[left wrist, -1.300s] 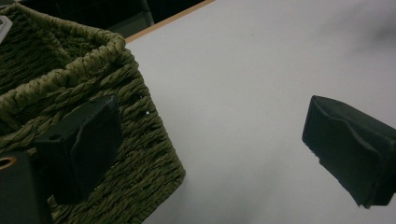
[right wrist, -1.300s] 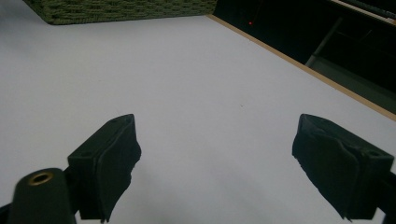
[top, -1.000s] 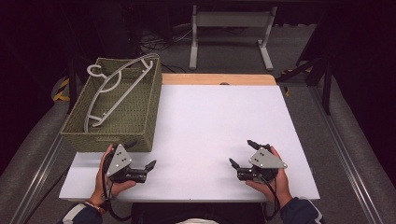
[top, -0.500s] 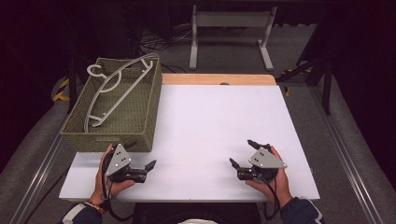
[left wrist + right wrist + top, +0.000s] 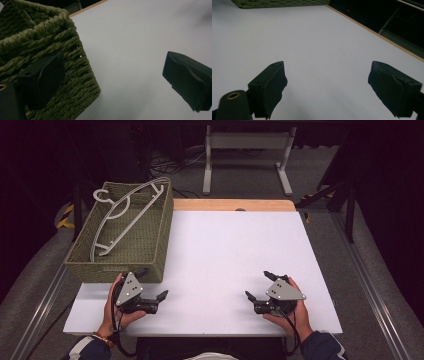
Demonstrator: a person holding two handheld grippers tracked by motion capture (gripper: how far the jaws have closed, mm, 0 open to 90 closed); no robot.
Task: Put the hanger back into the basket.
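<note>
An olive woven basket (image 5: 161, 240) stands at the table's left, and a white clothes hanger (image 5: 118, 214) lies slanted across its top. Just below the basket's near right corner, a hand rests my left gripper (image 5: 152, 283) on the white table (image 5: 235, 250). It is open and holds nothing. In the left gripper view its left fingertip (image 5: 43, 77) sits in front of the basket (image 5: 37, 42) wall, close to the corner. At the front right, my right gripper (image 5: 259, 285) rests open and empty. Its jaws (image 5: 329, 82) stand wide apart over bare tabletop.
A wooden strip (image 5: 235, 205) runs along the table's far edge. Beyond it stand a metal frame (image 5: 247, 155) and cables on the dark floor. The basket's near wall (image 5: 279, 3) shows far off in the right gripper view.
</note>
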